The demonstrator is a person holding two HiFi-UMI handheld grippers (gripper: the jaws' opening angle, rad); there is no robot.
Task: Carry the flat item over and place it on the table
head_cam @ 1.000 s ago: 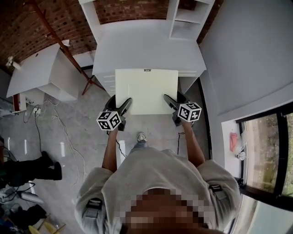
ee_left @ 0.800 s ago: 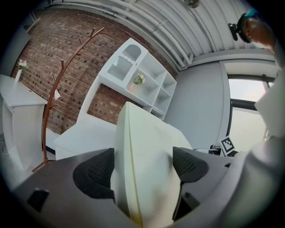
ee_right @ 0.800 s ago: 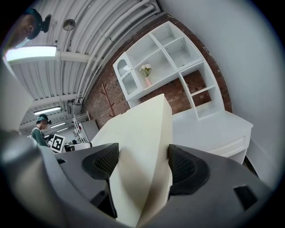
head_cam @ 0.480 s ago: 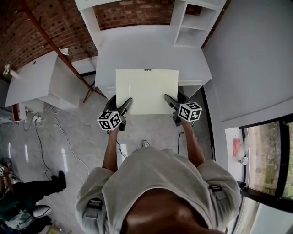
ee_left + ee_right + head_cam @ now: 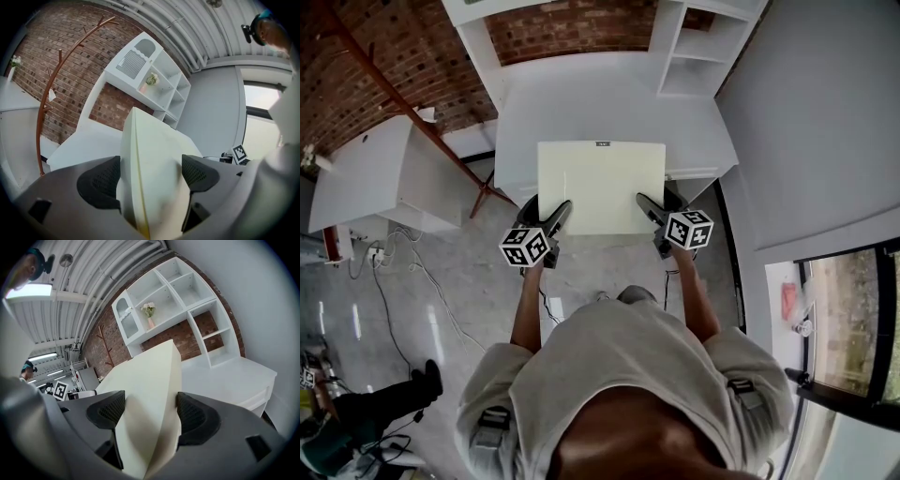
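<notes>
A cream flat board is held level in the air, its far half over the white table. My left gripper is shut on the board's near left corner, and my right gripper is shut on its near right corner. In the left gripper view the flat board fills the gap between the black pads. The right gripper view shows the same flat board clamped between that gripper's pads, with the table beyond.
White shelving stands on the table's back against a brick wall. A second white table and a brown coat stand are at the left. Cables lie on the floor, and another person's legs show at the lower left.
The person has stepped closer to the white table, so more of the board now lies over it. Both grippers keep their hold. The other person at the lower left has moved.
</notes>
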